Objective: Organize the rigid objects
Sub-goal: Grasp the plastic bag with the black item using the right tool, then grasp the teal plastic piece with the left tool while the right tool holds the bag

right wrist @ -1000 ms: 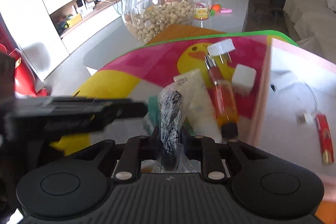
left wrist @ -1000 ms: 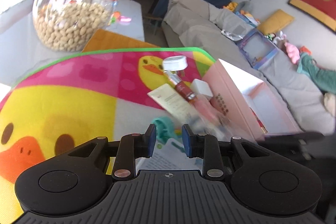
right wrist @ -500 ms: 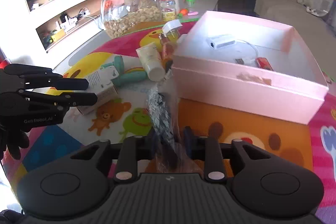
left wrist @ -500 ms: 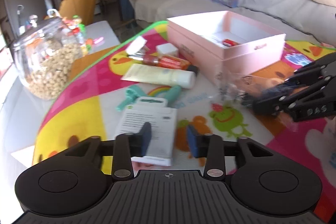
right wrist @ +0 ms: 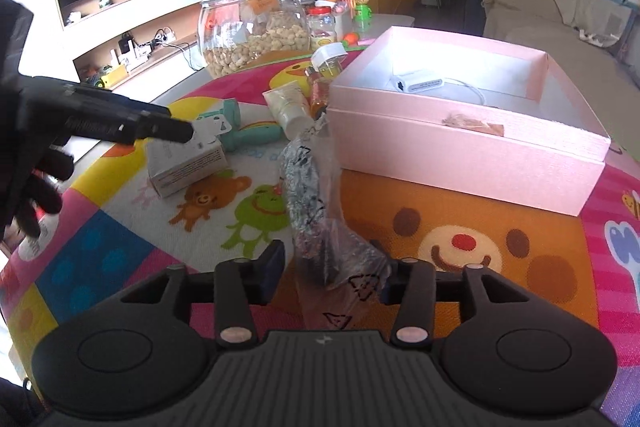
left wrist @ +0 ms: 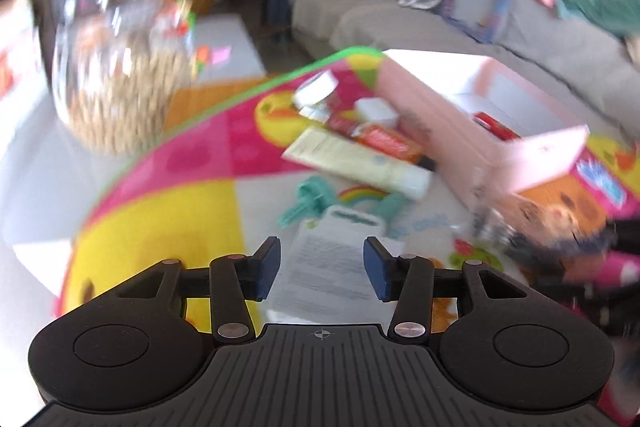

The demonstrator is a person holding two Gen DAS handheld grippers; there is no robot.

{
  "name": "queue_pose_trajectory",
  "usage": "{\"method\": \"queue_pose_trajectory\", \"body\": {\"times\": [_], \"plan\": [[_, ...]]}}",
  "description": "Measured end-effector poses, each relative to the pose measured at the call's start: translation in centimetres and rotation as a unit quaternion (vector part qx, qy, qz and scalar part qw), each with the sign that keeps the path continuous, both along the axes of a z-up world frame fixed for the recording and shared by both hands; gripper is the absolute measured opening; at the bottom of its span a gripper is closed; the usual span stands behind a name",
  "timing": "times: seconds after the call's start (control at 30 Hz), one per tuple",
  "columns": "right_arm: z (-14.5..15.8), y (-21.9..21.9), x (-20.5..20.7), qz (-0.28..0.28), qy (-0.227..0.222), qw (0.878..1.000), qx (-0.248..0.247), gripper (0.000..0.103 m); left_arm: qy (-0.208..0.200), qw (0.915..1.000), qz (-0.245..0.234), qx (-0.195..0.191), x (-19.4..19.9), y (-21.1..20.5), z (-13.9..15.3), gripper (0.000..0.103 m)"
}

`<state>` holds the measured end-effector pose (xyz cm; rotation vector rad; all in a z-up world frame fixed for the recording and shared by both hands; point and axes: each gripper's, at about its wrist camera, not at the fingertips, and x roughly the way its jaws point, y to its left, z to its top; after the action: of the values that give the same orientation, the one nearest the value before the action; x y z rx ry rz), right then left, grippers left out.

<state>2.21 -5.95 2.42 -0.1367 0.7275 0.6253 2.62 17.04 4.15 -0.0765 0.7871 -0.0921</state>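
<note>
My right gripper (right wrist: pixel 328 267) hangs low over the play mat in front of the pink box (right wrist: pixel 460 163). Its jaws are opening, and a clear bag with a dark item (right wrist: pixel 308 195) stands loosely between them; the left pad is clear of it. My left gripper (left wrist: pixel 322 267) is also opening, just above a white carton (left wrist: pixel 328 259) that its pads do not touch. The right wrist view shows the left gripper (right wrist: pixel 180 125) over that carton (right wrist: pixel 184 163). The left wrist view is blurred.
A cream tube (right wrist: pixel 288 103), an orange bottle (right wrist: pixel 320 87) and a teal tool (right wrist: pixel 240 135) lie left of the box. A white adapter (right wrist: pixel 420 85) sits inside it. A glass jar of nuts (right wrist: pixel 256 27) stands behind. A grey sofa (left wrist: pixel 400 15) lies beyond.
The right jaws went from shut on the bagged item to spread apart, after carrying it to the front of the pink box. The left jaws widened, and the left hand swung back over the carton.
</note>
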Motion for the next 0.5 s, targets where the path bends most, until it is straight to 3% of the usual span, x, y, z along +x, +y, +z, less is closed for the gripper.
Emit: {"method": "queue_pose_trajectory", "body": {"times": [0.1, 0.27, 0.33, 0.4, 0.5], "plan": [[-0.2, 0.8, -0.8, 0.008, -0.022, 1.000, -0.021, 0.058, 0.010, 0.9994, -0.001, -0.033, 0.1, 0.8, -0.2, 0.051], [-0.2, 0.9, -0.8, 0.015, -0.020, 0.999, -0.024, 0.065, -0.005, 0.9983, -0.058, 0.003, -1.3, -2.0, -0.4, 0.053], [-0.1, 0.9, -1.0, 0.014, -0.022, 0.999, -0.026, 0.065, -0.008, 0.9981, -0.060, 0.015, -1.4, -2.8, -0.2, 0.053], [-0.1, 1.0, -1.1, 0.013, -0.023, 0.999, -0.028, 0.065, -0.013, 0.9994, -0.031, -0.002, -0.7, -2.3, 0.3, 0.053], [-0.2, 1.2, -1.0, 0.013, -0.023, 0.999, -0.029, 0.066, 0.009, 0.9970, 0.040, -0.065, 1.7, -0.6, 0.8, 0.051]]}}
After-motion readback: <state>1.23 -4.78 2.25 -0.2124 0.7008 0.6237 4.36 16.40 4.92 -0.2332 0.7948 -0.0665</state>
